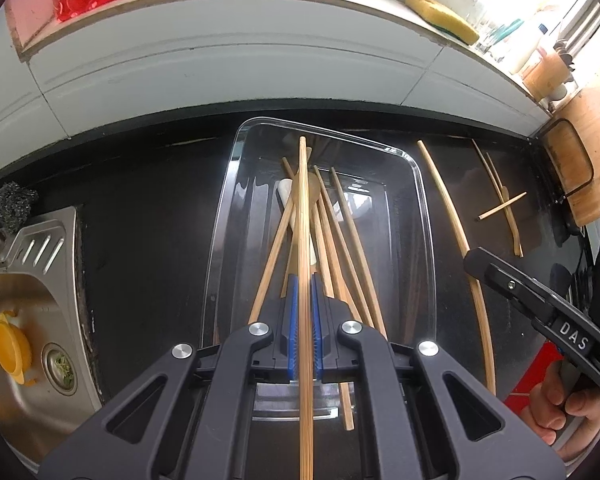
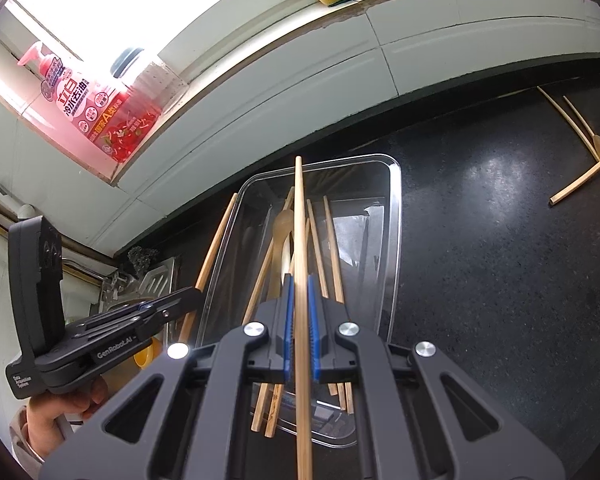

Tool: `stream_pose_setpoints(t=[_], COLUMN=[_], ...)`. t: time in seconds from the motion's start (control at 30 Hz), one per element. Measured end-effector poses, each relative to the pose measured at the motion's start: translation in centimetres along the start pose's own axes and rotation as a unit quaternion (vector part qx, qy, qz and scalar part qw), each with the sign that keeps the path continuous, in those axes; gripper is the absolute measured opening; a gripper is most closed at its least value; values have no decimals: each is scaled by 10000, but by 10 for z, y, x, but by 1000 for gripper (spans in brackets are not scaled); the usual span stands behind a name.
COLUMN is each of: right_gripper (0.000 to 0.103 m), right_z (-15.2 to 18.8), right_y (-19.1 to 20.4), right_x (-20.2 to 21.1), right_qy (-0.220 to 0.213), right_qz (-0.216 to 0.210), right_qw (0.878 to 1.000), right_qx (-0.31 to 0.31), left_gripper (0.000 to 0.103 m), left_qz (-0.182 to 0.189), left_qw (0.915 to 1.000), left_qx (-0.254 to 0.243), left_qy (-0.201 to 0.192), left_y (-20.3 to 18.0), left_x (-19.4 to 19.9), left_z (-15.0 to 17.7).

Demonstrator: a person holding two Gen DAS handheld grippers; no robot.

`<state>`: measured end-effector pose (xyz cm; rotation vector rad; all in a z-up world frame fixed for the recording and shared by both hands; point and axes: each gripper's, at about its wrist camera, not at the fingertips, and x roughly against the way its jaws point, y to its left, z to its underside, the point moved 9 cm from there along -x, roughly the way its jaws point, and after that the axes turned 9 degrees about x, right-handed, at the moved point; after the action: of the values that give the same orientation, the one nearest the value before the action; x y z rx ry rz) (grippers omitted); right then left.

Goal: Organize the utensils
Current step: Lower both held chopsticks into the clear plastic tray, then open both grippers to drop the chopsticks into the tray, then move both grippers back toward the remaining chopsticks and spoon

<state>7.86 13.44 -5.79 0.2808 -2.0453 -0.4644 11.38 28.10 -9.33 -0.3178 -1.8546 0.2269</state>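
A clear plastic tray [image 1: 425, 216] [image 2: 398, 220] lies on the black counter and holds several bamboo chopsticks [image 1: 342, 232] and a wooden spoon [image 2: 282, 220]. My left gripper [image 1: 305, 280] hangs over the tray's near end, shut on a single bamboo chopstick [image 1: 303, 200] that points along the tray. In the right wrist view the left gripper [image 2: 196, 294] shows at the tray's left edge. My right gripper [image 2: 299, 280] is shut on another bamboo chopstick [image 2: 299, 208] above the tray. From the left wrist view the right gripper [image 1: 474, 258] sits just right of the tray.
Three loose chopsticks [image 1: 504, 204] [image 2: 580, 184] lie crossed on the counter to the right. A steel sink [image 1: 40, 280] with a yellow item [image 1: 10, 344] is at the left, steel wool [image 1: 16, 204] behind it. A sponge [image 1: 440, 16] and detergent bottle [image 2: 100, 108] sit on the sill. A wooden board [image 1: 596, 140] leans far right.
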Motion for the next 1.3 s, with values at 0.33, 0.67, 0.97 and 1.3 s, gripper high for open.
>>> stream_pose_setpoints(t=[0.33, 0.67, 0.97, 1.3], right_gripper=[8, 96, 96, 96], right_z=[3, 16, 15, 45], right_y=[0, -5, -67, -215], right_x=[-24, 1, 38, 87], right_qy=[300, 58, -148, 205], right_qz=[-99, 420, 913, 1622], right_qw=[9994, 9922, 9905, 9865], right_qx=[-166, 1172, 1015, 30], left_gripper=[6, 97, 97, 97], left_qz=[-35, -152, -35, 332], left_qw=[9996, 9961, 9966, 9987], left_qx=[238, 798, 570, -380], left_qy=[142, -338, -595, 115], left_y=[12, 33, -19, -159], left_x=[-22, 16, 23, -39], left_z=[-3, -38, -49, -3])
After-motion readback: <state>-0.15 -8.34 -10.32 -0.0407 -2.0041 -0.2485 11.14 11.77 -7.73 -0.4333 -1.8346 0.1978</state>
